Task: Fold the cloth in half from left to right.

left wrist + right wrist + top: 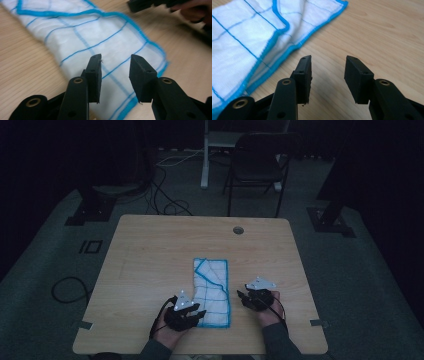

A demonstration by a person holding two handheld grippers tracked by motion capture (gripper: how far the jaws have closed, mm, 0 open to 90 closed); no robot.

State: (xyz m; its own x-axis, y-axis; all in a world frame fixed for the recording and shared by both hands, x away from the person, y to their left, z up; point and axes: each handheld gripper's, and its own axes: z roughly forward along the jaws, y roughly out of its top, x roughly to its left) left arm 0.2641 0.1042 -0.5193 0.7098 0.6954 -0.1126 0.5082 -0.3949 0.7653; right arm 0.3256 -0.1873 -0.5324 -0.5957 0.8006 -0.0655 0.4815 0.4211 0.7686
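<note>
A white cloth (212, 290) with blue edging and blue grid lines lies folded into a long strip on the wooden table (150, 250), near its front edge. My left gripper (197, 312) sits at the cloth's near left corner. In the left gripper view its jaws (115, 67) stand open just over the cloth (82, 37), with nothing pinched between them. My right gripper (241, 295) hovers to the right of the cloth. Its jaws (328, 70) are open over bare wood, with the cloth's edge (242, 32) off to their left. The right gripper (150, 3) also appears beyond the cloth in the left gripper view.
A round cable hole (238, 230) sits near the table's far edge. Behind the table a dark chair (257, 165) stands on the floor, with cables (165, 195) trailing to its left. Bare wood lies left of, right of and beyond the cloth.
</note>
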